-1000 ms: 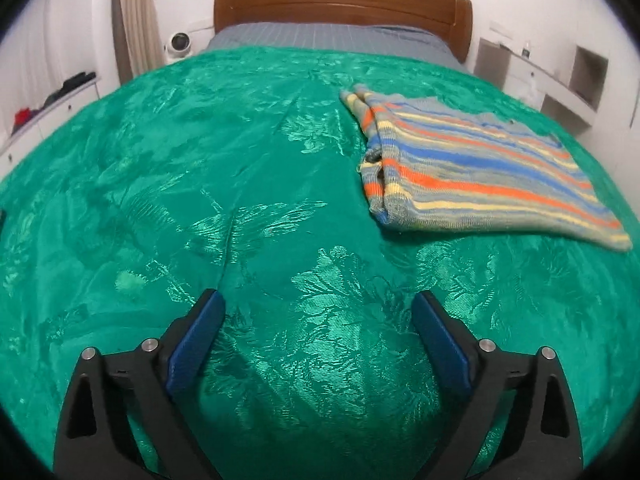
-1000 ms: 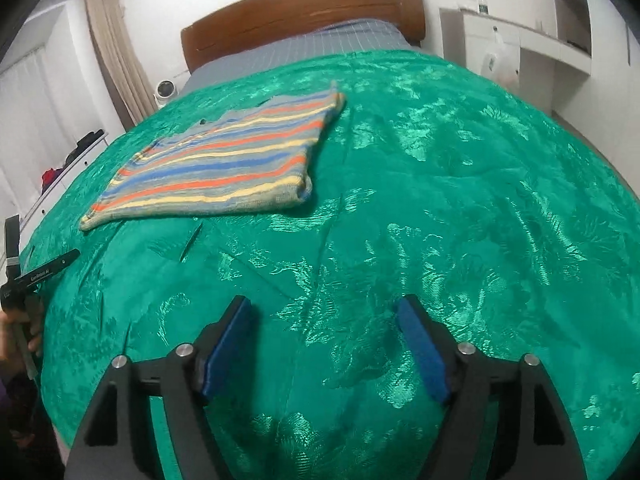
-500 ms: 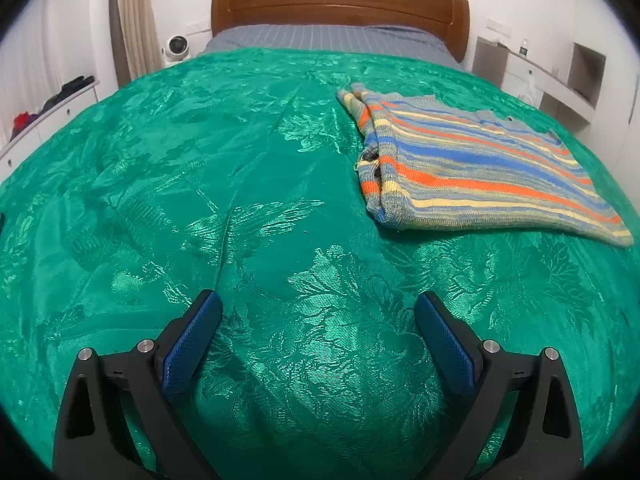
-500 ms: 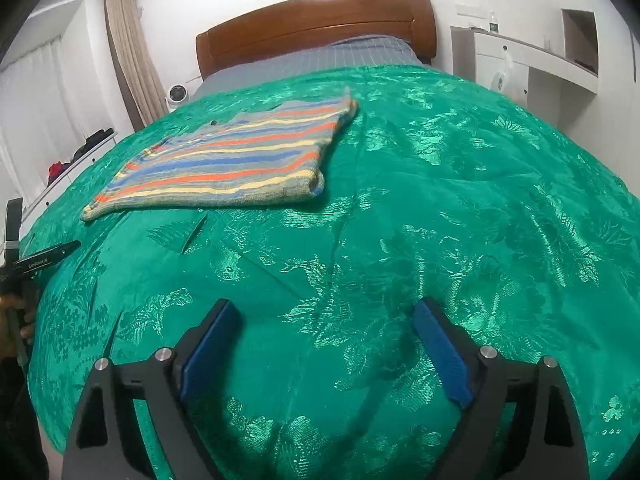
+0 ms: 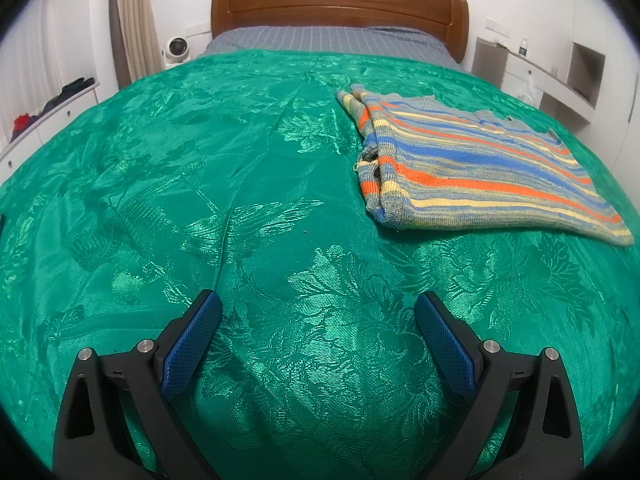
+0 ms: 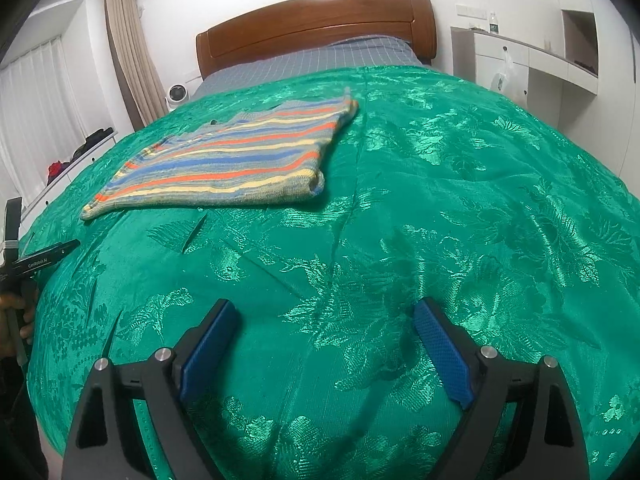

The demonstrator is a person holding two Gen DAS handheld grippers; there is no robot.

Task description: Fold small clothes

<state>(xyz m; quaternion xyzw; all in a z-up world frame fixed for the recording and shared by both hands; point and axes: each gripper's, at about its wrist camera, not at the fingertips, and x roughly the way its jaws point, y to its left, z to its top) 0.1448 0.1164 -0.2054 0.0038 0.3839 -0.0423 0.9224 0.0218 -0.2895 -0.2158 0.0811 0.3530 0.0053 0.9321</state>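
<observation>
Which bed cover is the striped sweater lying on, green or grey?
The shiny green bedspread carries the sweater; the grey checked sheet sits farther back, by the headboard.

Even indoor light, sharp fisheye views

Soft glare glints off the green bedspread; faint shadows lie under each gripper; dark vignette rings the corners; straight lines bow at the edges; no blur.

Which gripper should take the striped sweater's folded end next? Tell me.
Left, probably. In its view the striped sweater's bunched folded end lies nearest, up and right of the open left gripper. From the open right gripper the sweater lies farther, up and left. Neither holds anything.
</observation>
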